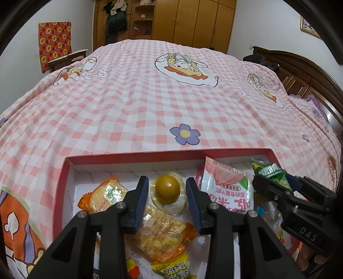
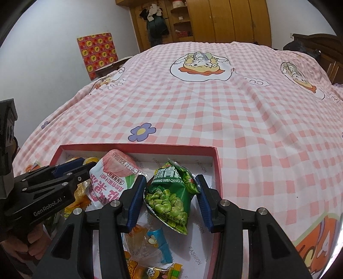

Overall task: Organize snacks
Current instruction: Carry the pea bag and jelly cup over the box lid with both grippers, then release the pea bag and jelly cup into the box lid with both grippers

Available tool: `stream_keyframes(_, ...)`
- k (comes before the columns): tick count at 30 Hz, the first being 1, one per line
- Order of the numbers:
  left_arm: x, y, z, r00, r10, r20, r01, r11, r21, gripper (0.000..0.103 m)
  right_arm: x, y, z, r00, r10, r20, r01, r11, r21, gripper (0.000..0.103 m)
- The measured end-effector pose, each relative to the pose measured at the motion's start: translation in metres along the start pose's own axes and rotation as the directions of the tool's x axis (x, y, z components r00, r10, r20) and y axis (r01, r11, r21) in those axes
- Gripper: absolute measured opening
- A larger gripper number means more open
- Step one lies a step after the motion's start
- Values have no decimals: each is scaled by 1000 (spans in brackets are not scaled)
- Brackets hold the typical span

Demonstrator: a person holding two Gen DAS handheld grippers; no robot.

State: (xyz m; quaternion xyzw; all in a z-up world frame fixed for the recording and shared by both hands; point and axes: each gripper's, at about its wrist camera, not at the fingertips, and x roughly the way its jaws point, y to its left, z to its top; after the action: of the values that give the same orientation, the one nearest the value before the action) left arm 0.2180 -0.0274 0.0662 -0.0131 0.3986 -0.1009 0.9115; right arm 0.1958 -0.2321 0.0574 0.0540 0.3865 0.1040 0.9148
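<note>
A shallow red box [image 1: 133, 155] with a white inside lies on the bed and holds several snack packs. My left gripper [image 1: 167, 188] is open, its blue pads on either side of a clear pack with a brown egg [image 1: 167, 190], not touching it. Orange cracker packs [image 1: 105, 194] lie below it. A pink and white pack [image 1: 227, 188] leans to the right. My right gripper [image 2: 171, 188] is open around a green pea pack [image 2: 171, 193], which stands tilted between the pads. The left gripper also shows in the right wrist view [image 2: 85, 166].
The box's red rim [image 2: 216, 163] sits near the bed's front edge. The pink checked bedspread [image 1: 150, 103] stretches far behind it. A dark wooden headboard [image 1: 304, 73] is at the right, wardrobes [image 1: 193, 19] at the back. More snack packs [image 2: 154, 242] lie low in the box.
</note>
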Motion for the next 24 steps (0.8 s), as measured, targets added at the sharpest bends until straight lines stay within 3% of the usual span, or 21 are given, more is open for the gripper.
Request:
stream_keyframes(12, -4, 0, -1, 1000, -2, -1, 2, 1000, -3, 48, -4, 2, 0, 1000, 8, 16, -8, 1000, -4, 51)
stream_keyframes(16, -15, -1, -2, 1000, -10, 6, 10, 1000, -6, 53, -11, 6, 0, 999, -3, 34, 3, 1000, -17, 59)
stream_keyframes(24, -42, -5, -7, 999, -29, 21, 29, 1000, -6, 57, -32, 9, 0, 997, 3, 79, -2, 1000, -15, 62)
